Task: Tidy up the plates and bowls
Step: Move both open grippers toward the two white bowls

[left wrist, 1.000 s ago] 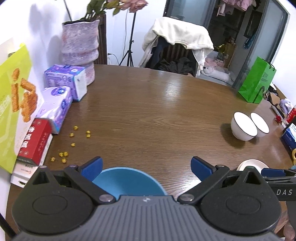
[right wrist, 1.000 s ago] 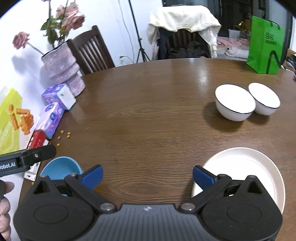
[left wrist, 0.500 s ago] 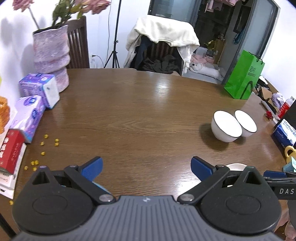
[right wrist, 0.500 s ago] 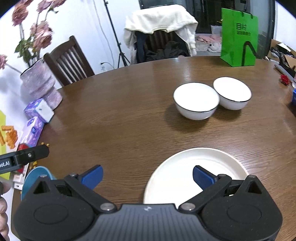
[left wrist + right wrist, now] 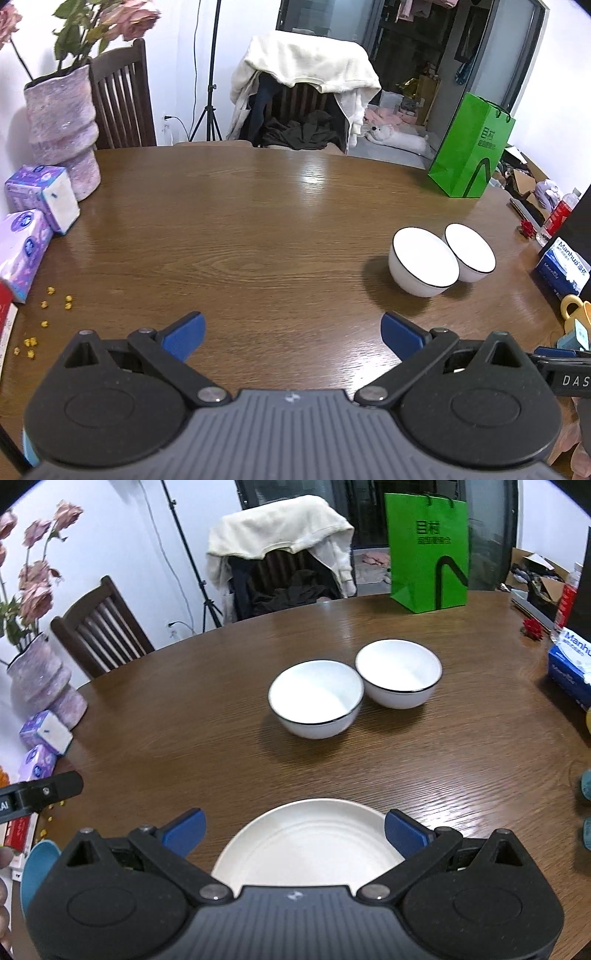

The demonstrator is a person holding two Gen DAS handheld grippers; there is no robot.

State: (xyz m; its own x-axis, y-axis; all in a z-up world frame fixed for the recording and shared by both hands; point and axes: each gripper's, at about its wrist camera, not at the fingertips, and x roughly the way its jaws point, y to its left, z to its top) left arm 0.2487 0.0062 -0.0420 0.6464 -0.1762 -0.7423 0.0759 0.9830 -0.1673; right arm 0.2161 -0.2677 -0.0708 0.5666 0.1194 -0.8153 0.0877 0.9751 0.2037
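Two white bowls with dark rims stand side by side on the brown round table (image 5: 184, 738): a larger one (image 5: 316, 698) (image 5: 423, 267) and a smaller one (image 5: 399, 674) (image 5: 469, 253). A white plate (image 5: 310, 845) lies at the near edge, between the fingers of my open, empty right gripper (image 5: 293, 830). A blue bowl (image 5: 37, 864) shows at the lower left of the right wrist view, mostly hidden. My left gripper (image 5: 291, 332) is open and empty above bare table.
A purple vase (image 5: 62, 129) and tissue packs (image 5: 40, 192) stand at the left edge, with yellow crumbs (image 5: 55, 299) nearby. A green bag (image 5: 471, 147) stands at the far right. A blue tissue box (image 5: 563, 267) and a yellow mug (image 5: 576, 314) are at the right.
Both grippers have tilted up and swung right. The blue bowl has dropped out of the left wrist view. The white plate now sits centred between the right gripper's fingers.
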